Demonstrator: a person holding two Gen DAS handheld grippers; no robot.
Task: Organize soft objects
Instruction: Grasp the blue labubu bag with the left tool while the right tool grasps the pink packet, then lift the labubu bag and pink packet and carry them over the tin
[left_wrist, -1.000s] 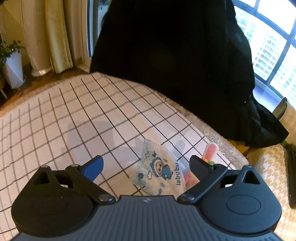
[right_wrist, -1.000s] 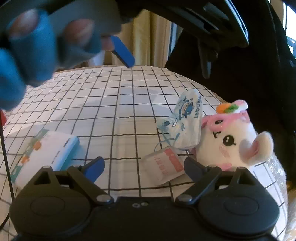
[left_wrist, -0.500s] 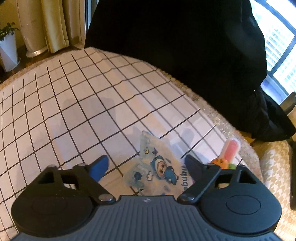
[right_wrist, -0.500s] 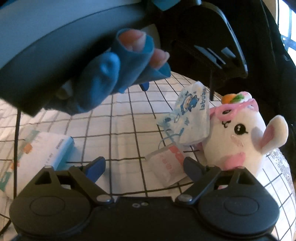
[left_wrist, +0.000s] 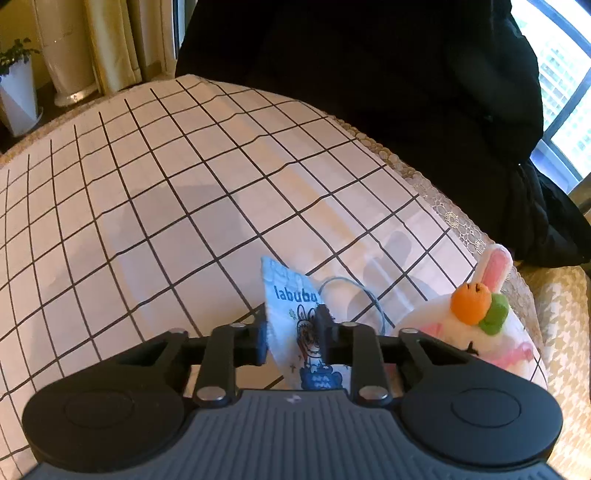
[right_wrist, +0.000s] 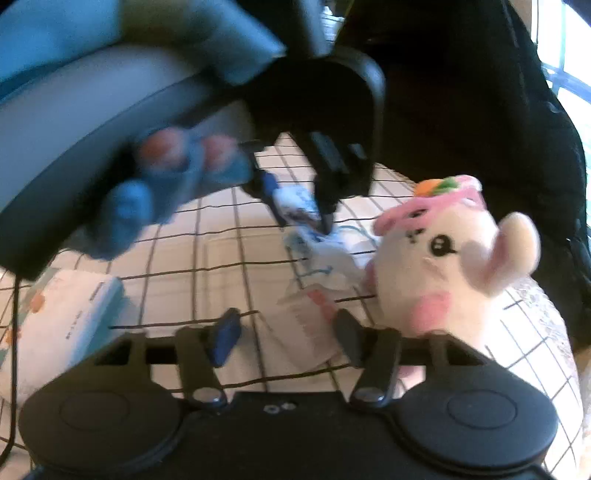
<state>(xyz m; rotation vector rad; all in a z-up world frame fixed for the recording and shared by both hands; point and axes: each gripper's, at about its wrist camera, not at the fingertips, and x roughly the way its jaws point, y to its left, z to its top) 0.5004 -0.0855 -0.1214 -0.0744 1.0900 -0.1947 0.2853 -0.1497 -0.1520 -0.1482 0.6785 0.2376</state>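
Left gripper (left_wrist: 291, 338): jaws have just closed in and now pinch the pouch, one pad on each face.
Pouch (left_wrist: 295, 314): small blue-and-white packet printed "labubu", standing up on edge between the left pads; the right wrist view shows it at (right_wrist: 299, 205), gripped near its top, low end crumpled toward the cloth.
Cord (left_wrist: 364, 295): thin grey loop at 3 o'clock of the pouch, lying on the cloth.
Plush (right_wrist: 443, 258): white bunny with pink glasses and an orange-and-green tuft on its head, at 3 o'clock of the pouch, just beside it.
Right gripper (right_wrist: 286, 334): jaws have just been narrowing, now half-wide; they straddle the tag, but contact is blurred and I cannot tell if they grip.
Tag (right_wrist: 314, 325): white card with red print, flat on the cloth at 6 o'clock of the pouch.
Left hand (right_wrist: 177, 184): blue-gloved, bare fingertips, wrapped round the left gripper's handle.
Tissue pack (right_wrist: 62, 317): at 9 o'clock of the right gripper, well apart from the plush.
Cloth (left_wrist: 166, 184): white with black grid, covering the table.
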